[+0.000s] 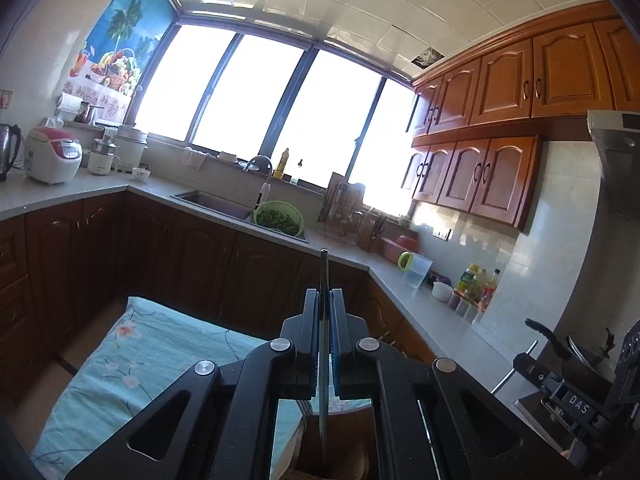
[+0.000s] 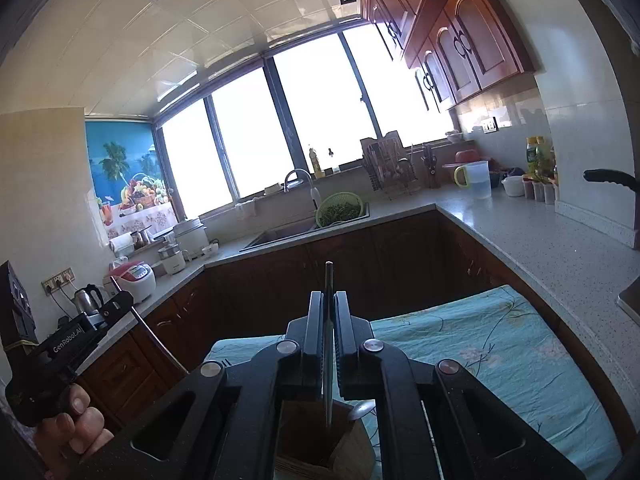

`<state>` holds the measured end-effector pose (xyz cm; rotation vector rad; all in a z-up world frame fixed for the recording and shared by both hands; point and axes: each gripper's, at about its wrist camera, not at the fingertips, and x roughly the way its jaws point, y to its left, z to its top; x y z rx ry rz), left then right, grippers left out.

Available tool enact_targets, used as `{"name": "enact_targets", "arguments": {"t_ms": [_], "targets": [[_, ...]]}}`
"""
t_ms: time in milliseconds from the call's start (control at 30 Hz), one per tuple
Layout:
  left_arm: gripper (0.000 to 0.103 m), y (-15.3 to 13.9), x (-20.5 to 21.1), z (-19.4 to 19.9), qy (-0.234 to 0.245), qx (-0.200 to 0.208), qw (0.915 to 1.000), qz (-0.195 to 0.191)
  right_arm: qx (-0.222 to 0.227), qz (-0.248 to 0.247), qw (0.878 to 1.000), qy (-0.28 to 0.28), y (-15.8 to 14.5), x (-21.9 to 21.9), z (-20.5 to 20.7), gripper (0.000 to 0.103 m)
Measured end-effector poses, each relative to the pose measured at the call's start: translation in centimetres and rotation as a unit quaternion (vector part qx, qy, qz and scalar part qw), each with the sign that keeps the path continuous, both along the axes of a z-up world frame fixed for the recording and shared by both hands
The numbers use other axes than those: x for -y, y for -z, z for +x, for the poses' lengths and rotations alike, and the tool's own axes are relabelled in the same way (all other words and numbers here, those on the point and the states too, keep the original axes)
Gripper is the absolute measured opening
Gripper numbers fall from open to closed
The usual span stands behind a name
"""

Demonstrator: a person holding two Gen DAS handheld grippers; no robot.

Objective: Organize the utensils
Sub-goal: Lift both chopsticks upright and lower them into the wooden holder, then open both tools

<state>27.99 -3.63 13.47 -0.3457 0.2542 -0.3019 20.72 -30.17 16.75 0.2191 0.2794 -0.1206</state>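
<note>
Utensils: two thin flat metal pieces, one clamped in each gripper, each standing edge-on and upright between the jaws. Type cannot be told.
Counter [image 2: 520, 240]: pale speckled top, runs in a U from lower left to right edge of both views; dark wood doors below.
Window [image 1: 256, 92]: bright, blown out, upper centre of both views.
Cabinets [image 1: 520, 80]: reddish wood, upper right.
Cloth [image 2: 500, 352]: teal, floral print, lower right of right view, lower left of left view; covers the surface under both grippers.
Poster [image 1: 116, 52]: palm and fruit print, upper left of left view.
Sink [image 2: 280, 234]: set in counter below window; green colander [image 2: 340, 210] of greens on its right rim.
Left gripper [image 1: 324, 300]: bottom centre of left view; jaws clenched on left utensil [image 1: 324, 276], whose tip rises above the pads and whose lower end drops below the jaws.
Right gripper [image 2: 329, 300]: bottom centre of right view; jaws clenched on right utensil [image 2: 329, 280], lower end hanging over the holder.
Holder [image 2: 316, 440]: brown wooden box, bottom centre, on the cloth; spoon [image 2: 360, 410] bowl shows at its right rim.
Hand [image 2: 76, 436]: lower left of right view, gripping the left gripper's handle.
Jug [image 2: 478, 180]: clear, green handle, on counter at right.
</note>
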Motion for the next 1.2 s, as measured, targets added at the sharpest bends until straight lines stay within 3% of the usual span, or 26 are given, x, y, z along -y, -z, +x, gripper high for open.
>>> {"name": "enact_targets", "arguments": {"t_ms": [167, 433, 900, 967, 1000, 1033, 1100, 1133, 1167, 1200], "targets": [[0.003, 3.1, 1.5, 2.0, -0.002, -0.028, 0.9996, -0.01, -0.012, 0.009, 1.0, 0.006, 2.7, 0.4, 0.7, 0.005], [0.004, 5.8, 3.7, 4.8, 0.016, -0.063, 0.9977, 0.019, -0.041, 0.014, 0.999, 0.004, 5.9, 0.5, 1.6, 0.005], [0.005, 3.7, 1.4, 5.1, 0.025, -0.071, 0.9962, 0.045, -0.055, 0.018, 0.998, 0.01, 6.2, 1.1, 1.8, 0.006], [0.005, 3.8, 1.3, 4.9, 0.028, -0.075, 0.9959, 0.044, -0.056, 0.018, 0.998, 0.01, 6.2, 1.1, 1.8, 0.011], [0.01, 3.8, 1.2, 4.9, 0.029, -0.078, 0.9957, 0.041, -0.055, 0.018, 0.998, 0.011, 6.1, 1.1, 1.8, 0.011], [0.014, 3.6, 1.0, 4.9, 0.031, -0.08, 0.9957, 0.036, -0.053, 0.019, 0.998, 0.012, 5.9, 1.2, 1.6, 0.014], [0.044, 3.1, 0.5, 4.6, 0.02, -0.078, 0.9964, 0.027, -0.044, 0.027, 0.999, 0.009, 5.5, 1.4, 1.1, 0.038], [0.051, 2.8, 0.1, 4.2, 0.016, -0.073, 0.9969, 0.023, -0.037, 0.031, 0.999, 0.008, 5.3, 1.5, 0.7, 0.066], [0.059, 2.9, -0.1, 3.4, 0.012, -0.068, 0.9974, 0.02, -0.027, 0.036, 0.999, 0.005, 4.9, 1.6, 0.2, 0.079], [0.065, 2.8, -0.3, 2.9, 0.008, -0.066, 0.9976, 0.019, -0.016, 0.038, 0.999, 0.006, 4.5, 1.6, -0.5, 0.081]]}}
